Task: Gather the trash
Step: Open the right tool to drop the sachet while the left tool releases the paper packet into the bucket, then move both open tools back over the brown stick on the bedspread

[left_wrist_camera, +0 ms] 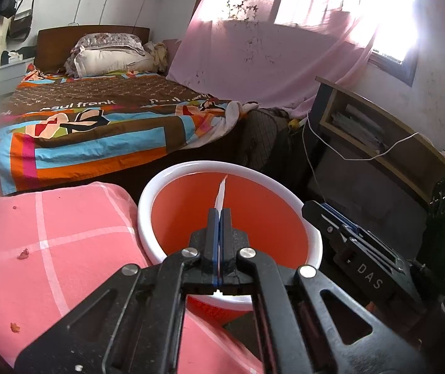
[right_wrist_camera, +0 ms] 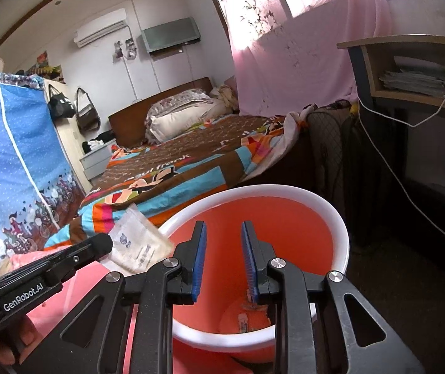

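Note:
An orange bin with a white rim (left_wrist_camera: 147,199) stands beside a pink checked cushion; it also shows in the right wrist view (right_wrist_camera: 342,227). My left gripper (left_wrist_camera: 220,212) is shut on a thin clear plastic wrapper (left_wrist_camera: 221,194), held edge-on over the bin's mouth. In the right wrist view the left gripper (right_wrist_camera: 105,244) holds the same wrapper (right_wrist_camera: 138,243) at the bin's left rim. My right gripper (right_wrist_camera: 224,233) is open and empty above the bin's opening. Some trash (right_wrist_camera: 247,314) lies at the bin's bottom.
The pink cushion (left_wrist_camera: 51,249) carries a few small crumbs (left_wrist_camera: 23,254). A bed with a patterned cover (left_wrist_camera: 97,124) lies behind. A dark desk with a shelf (left_wrist_camera: 378,131) and a white cable (left_wrist_camera: 315,143) stand on the right. A blue fabric wardrobe (right_wrist_camera: 13,155) is at left.

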`<state>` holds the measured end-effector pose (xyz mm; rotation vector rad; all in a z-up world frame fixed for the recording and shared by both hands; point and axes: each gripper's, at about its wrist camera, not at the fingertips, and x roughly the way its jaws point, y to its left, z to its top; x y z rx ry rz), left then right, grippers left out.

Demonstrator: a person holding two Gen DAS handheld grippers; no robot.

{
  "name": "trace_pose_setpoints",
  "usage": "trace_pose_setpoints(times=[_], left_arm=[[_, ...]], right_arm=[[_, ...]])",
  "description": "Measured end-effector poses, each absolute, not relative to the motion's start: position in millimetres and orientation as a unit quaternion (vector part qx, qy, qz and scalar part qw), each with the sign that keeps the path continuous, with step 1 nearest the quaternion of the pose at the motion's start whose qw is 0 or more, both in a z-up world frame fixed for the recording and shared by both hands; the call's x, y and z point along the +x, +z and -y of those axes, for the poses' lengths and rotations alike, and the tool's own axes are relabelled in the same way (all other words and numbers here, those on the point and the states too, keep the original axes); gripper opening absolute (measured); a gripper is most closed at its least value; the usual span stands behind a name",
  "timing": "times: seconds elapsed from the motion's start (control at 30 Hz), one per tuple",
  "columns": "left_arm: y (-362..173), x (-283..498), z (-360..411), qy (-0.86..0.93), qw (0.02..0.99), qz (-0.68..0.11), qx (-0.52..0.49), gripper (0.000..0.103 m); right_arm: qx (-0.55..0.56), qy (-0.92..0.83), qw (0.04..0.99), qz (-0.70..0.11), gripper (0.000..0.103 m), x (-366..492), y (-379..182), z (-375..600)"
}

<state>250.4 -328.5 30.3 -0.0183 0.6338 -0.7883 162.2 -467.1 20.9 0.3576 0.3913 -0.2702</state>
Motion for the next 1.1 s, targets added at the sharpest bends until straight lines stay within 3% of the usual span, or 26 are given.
trace_pose_setpoints(times=[0.17,0.33,0.7,0.83,1.0,1.07,1.1], left_arm=[[29,253,327,-0.378,0.872,-0.311,-0.016,0.01],[28,255,322,-0.371,0.874,-0.312,-0.025,0.028],[24,261,305,-0.347,0.882,-0.317,-0.043,0.04],[27,261,295,-0.337,0.887,-0.312,-0.045,0.051],[34,261,273,-0.309,0.903,-0.296,-0.051,0.07],[37,260,261,-0.293,0.91,-0.287,-0.055,0.081],[40,259,255,-0.283,0.916,-0.279,-0.057,0.089]], right_arm=[[0.184,-0.143,0.952,-0.198,0.021,162,20,471],[0.191,-0.147,0.949,-0.203,0.022,163,18,476],[0.188,-0.146,0.95,-0.202,0.035,162,19,473],[0.185,-0.152,0.95,-0.199,0.047,163,21,472],[0.177,-0.161,0.95,-0.201,0.053,168,24,467],[0.176,-0.161,0.951,-0.197,0.08,168,25,464],[0.176,-0.162,0.953,-0.188,0.083,167,27,462]])
